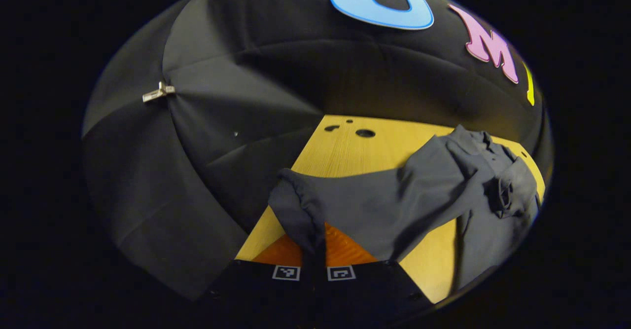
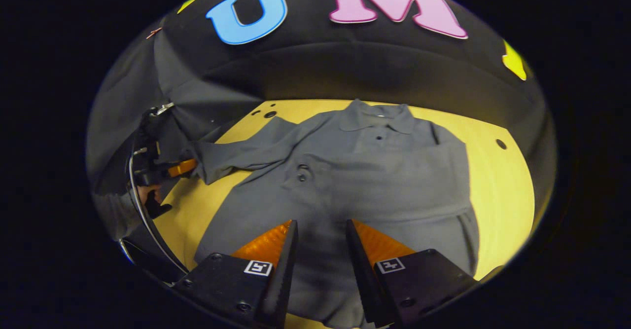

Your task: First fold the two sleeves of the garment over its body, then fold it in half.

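A grey collared shirt lies on the wooden table, collar toward the back wall. One sleeve is folded across its chest on the right side. The other sleeve is stretched out sideways and lifted off the table, its cuff pinched in my left gripper, which is shut on it. In the right gripper view the left gripper appears at the far left, holding that cuff, with a hand behind it. My right gripper hovers open over the shirt's lower body, nothing between its fingers.
The black cloth wall surrounds the table on the back and sides. Small holes dot the table's far corner. Bare table shows on both sides of the shirt.
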`<state>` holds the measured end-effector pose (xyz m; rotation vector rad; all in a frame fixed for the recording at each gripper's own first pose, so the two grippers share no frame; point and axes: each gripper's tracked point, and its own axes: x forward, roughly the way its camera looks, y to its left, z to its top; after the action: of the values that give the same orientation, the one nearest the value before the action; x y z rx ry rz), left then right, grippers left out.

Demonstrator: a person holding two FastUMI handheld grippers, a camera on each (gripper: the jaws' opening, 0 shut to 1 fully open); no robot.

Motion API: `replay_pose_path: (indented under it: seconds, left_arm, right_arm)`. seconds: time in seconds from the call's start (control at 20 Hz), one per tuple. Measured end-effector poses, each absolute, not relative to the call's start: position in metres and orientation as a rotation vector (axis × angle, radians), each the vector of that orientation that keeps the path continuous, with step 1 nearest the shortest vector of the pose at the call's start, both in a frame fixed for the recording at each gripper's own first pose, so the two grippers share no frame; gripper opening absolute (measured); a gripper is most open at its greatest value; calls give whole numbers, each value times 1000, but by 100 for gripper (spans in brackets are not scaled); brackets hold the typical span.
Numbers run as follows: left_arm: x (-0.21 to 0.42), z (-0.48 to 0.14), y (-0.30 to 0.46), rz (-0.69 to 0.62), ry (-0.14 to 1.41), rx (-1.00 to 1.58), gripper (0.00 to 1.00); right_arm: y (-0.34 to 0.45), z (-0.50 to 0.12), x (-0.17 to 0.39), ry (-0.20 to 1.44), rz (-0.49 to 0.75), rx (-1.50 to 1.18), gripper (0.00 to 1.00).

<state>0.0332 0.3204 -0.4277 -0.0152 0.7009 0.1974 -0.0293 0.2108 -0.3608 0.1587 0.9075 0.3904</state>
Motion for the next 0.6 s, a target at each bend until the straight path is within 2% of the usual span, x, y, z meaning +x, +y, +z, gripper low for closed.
replay_pose_path:
  seconds: [0.1, 0.15, 0.2, 0.25, 0.4, 0.6]
  left_arm:
    - [42, -397, 302, 168, 649, -27, 2]
    - [47, -380, 290, 148, 622, -31, 6]
    - [50, -366, 277, 130, 598, -31, 6]
    - [54, -352, 263, 109, 577, -34, 6]
    - [60, -319, 223, 52, 525, -53, 5]
    - [67, -288, 168, -21, 489, -61, 6]
  right_arm:
    - [181, -361, -33, 907, 327, 155, 62]
    - [169, -362, -34, 909, 302, 159, 62]
    - [157, -362, -35, 909, 277, 158, 49]
    - [145, -363, -34, 907, 254, 155, 62]
    - [118, -366, -35, 902, 207, 148, 62]
    - [91, -369, -41, 893, 174, 150, 70]
